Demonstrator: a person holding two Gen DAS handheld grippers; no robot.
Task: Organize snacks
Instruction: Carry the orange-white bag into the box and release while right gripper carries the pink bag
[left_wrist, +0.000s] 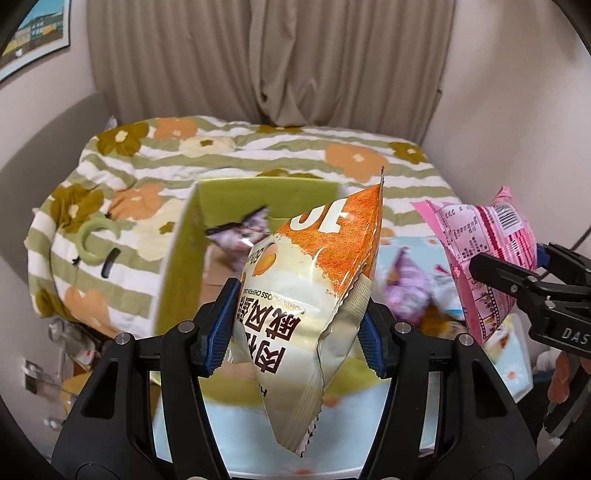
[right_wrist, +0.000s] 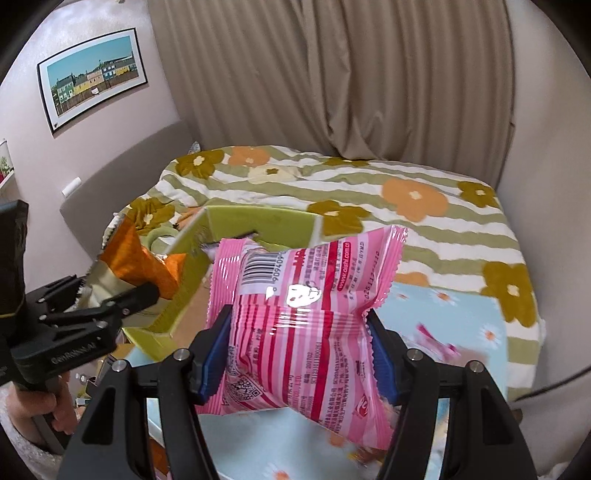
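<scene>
My left gripper is shut on an orange-and-cream snack packet, held in the air in front of an open green cardboard box. A dark purple packet lies inside the box. My right gripper is shut on a pink striped snack packet, held up right of the box. In the left wrist view the right gripper and pink packet show at the right. In the right wrist view the left gripper and orange packet show at the left.
The box stands on a light blue daisy-print cloth, with several more packets blurred right of the box. Behind is a bed with a green-striped flowered blanket, a curtain and a framed picture.
</scene>
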